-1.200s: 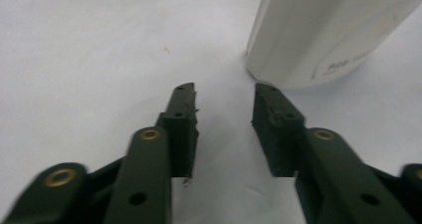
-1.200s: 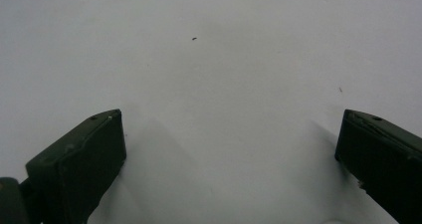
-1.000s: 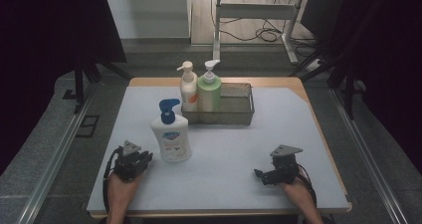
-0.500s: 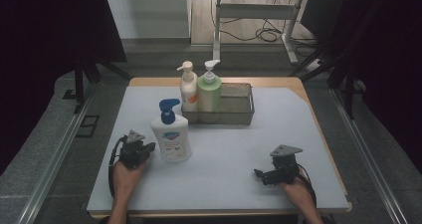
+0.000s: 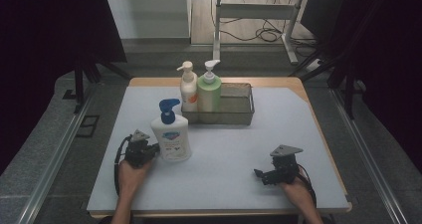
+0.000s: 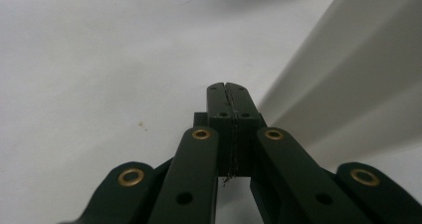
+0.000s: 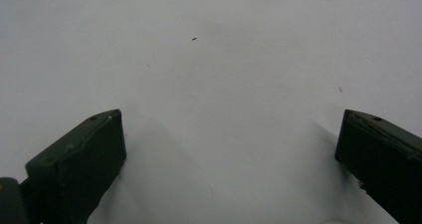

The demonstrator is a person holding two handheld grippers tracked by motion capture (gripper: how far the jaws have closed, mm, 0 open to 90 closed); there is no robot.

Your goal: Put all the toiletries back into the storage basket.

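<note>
A white pump bottle with a blue head (image 5: pixel 170 134) stands upright on the white table, left of centre. My left gripper (image 5: pixel 153 149) lies on the table right against the bottle's left side, pointing at it. In the left gripper view its jaws are pressed together with nothing between them (image 6: pixel 228 92), and the bottle's white wall (image 6: pixel 358 74) rises just to the right of the tips. My right gripper (image 5: pixel 260 174) rests near the front right of the table, pointing left. Its jaws stand wide apart over bare table (image 7: pixel 231 134).
A metal mesh basket (image 5: pixel 239 115) sits at the back centre. A cream pump bottle (image 5: pixel 188 87) and a green pump bottle (image 5: pixel 209 90) stand in its left end. The table's front edge (image 5: pixel 219 213) runs just behind both hands.
My left hand has slid right across the table until the gripper sits against the white bottle. The right hand and the bottles have stayed put.
</note>
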